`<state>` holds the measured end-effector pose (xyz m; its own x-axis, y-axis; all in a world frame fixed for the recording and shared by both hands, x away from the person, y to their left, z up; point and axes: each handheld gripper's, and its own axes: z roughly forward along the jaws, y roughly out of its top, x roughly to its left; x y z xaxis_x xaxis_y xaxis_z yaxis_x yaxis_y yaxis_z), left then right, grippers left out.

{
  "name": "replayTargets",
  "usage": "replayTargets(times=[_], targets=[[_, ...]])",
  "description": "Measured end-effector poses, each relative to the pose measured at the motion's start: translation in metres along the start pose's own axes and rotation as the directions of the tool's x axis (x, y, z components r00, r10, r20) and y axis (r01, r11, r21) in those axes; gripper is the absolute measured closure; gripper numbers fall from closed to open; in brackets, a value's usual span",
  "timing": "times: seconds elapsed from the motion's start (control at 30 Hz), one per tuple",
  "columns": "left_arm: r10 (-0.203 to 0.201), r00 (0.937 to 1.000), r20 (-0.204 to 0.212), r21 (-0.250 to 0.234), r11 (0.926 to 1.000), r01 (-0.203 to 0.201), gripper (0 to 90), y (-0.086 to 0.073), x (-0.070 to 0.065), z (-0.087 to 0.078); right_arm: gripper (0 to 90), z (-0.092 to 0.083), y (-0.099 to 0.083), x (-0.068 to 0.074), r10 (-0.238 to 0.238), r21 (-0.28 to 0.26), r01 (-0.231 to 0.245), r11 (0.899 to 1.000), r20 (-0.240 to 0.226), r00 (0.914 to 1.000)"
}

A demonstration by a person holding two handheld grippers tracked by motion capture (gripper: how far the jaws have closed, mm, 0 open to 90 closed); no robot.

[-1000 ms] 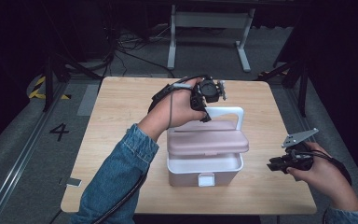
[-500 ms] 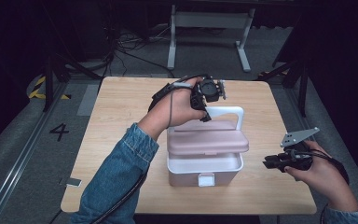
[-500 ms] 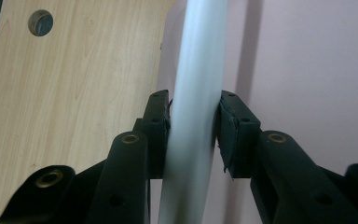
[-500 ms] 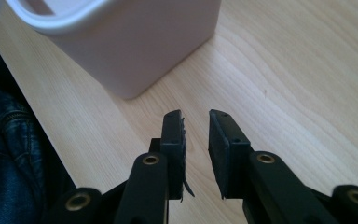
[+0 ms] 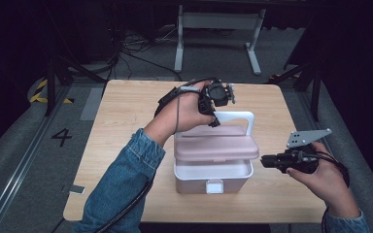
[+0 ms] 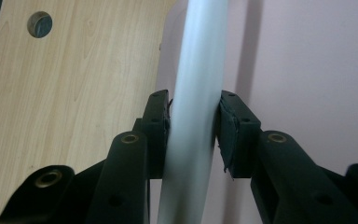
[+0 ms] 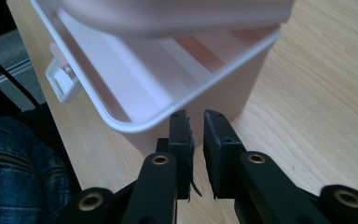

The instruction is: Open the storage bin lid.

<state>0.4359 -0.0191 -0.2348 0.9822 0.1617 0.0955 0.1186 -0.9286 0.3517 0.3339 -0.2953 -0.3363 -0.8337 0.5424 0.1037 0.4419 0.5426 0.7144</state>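
A white box with a pink lid stands mid-table; the lid is lifted off the base, leaving a gap. My left gripper is shut on the white handle near its left upper corner. In the left gripper view the jaws clamp the handle bar, with the pink lid beside it. My right gripper hovers just right of the box, pointing at it, shut and empty. In the right gripper view its tips sit just short of the box rim under the raised lid.
The wooden table has bare surface left of and behind the box. A white latch is on the box front. A denim sleeve crosses the table's front left. Cables and a metal stand lie on the floor beyond.
My right gripper has crept a little to the left, closer to the box's right side. The left gripper and the raised lid have stayed put.
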Motion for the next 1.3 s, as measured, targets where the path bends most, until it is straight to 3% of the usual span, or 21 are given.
replayTargets(times=[0.27,0.57,0.83,0.93,0.97,1.0,1.03,1.2,1.3], targets=[[-0.011,0.9999,0.002,0.001,0.9999,0.011,67.4,0.000,-0.001,0.002,87.7,0.010,0.012,0.005,0.000,-0.087,-0.003,0.996,-0.030,0.9996],[-0.019,0.9998,-0.001,-0.006,0.9998,0.019,66.7,-0.001,-0.002,0.001,90.0,0.019,0.015,0.005,-0.001,-0.122,-0.004,0.993,-0.044,0.9990],[-0.053,0.9974,-0.048,-0.040,0.9979,0.052,43.1,-0.008,0.001,-0.005,90.0,0.018,0.015,0.004,-0.002,-0.155,-0.004,0.988,-0.039,0.9993],[-0.073,0.9947,-0.073,-0.067,0.9954,0.068,38.1,-0.016,0.003,-0.013,90.0,0.019,0.015,0.004,-0.002,-0.166,-0.004,0.986,-0.037,0.9993],[-0.111,0.9908,-0.077,-0.093,0.9903,0.103,37.1,-0.021,0.002,-0.016,90.0,0.019,0.015,0.004,-0.001,-0.170,-0.006,0.985,-0.037,0.9993],[-0.107,0.9904,-0.087,-0.097,0.9904,0.098,36.9,-0.024,0.004,-0.020,90.0,0.018,0.015,0.004,-0.001,-0.177,-0.005,0.984,-0.035,0.9994],[-0.131,0.9872,-0.091,-0.101,0.9875,0.121,36.7,-0.028,0.003,-0.024,90.0,0.018,0.015,0.004,-0.005,-0.184,-0.002,0.983,-0.033,0.9994],[-0.134,0.9802,-0.146,-0.093,0.9883,0.121,36.6,-0.043,0.003,-0.039,90.0,0.016,0.017,0.003,-0.001,-0.205,-0.005,0.979,-0.029,0.9996],[-0.154,0.9740,-0.167,-0.118,0.9838,0.135,36.5,-0.056,-0.001,-0.052,90.0,0.014,0.019,0.003,-0.007,-0.217,0.003,0.976,-0.018,0.9998]])
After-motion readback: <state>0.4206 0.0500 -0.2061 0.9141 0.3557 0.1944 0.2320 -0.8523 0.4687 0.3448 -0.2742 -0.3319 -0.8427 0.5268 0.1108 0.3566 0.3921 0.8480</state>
